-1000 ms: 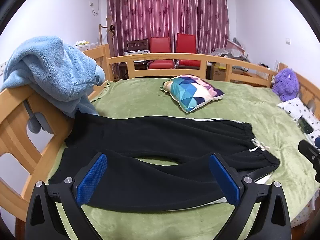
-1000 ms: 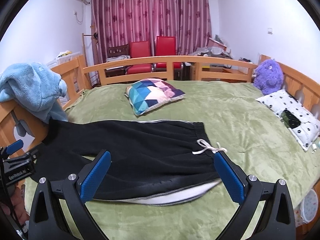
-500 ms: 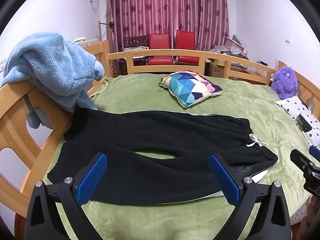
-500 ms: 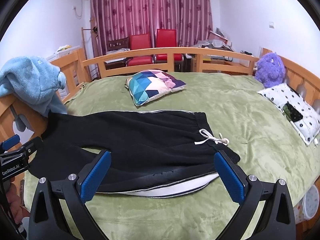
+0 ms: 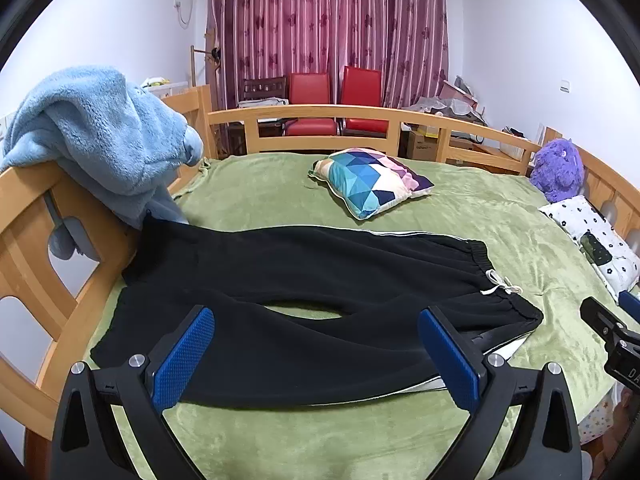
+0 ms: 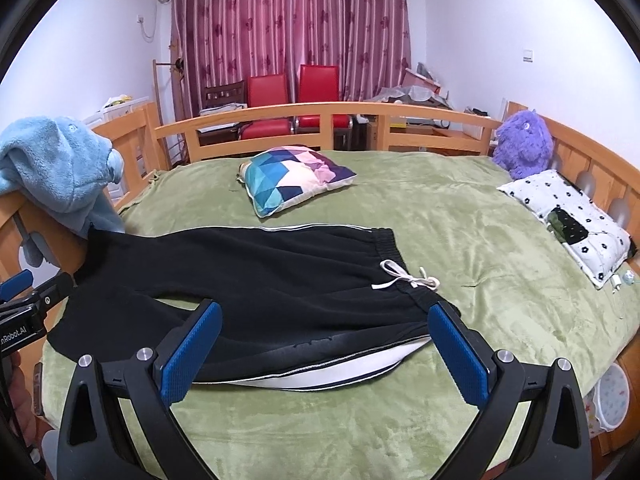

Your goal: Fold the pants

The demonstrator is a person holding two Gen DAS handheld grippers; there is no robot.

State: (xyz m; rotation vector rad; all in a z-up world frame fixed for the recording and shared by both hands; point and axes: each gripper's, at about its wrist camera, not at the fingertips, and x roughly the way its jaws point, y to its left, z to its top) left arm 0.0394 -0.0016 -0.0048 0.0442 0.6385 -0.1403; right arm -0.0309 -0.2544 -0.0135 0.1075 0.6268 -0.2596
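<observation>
Here, pants [image 5: 312,280] flat on bed [image 5: 460,208], both tools above, open

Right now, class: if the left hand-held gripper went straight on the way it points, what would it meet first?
Probably the pants. The open left hand-held gripper points across the near leg lying flat on the bed, with nothing nearer in line. How high it hangs above the fabric is unclear.

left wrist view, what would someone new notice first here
The black pants spread flat across the near side of the green bed, legs toward the left rail and white drawstring at the right, draw the eye first. Behind them lies a colourful geometric cushion, and a fluffy blue blanket hangs over the wooden rail on the left. The left gripper is open above the near leg.
</observation>
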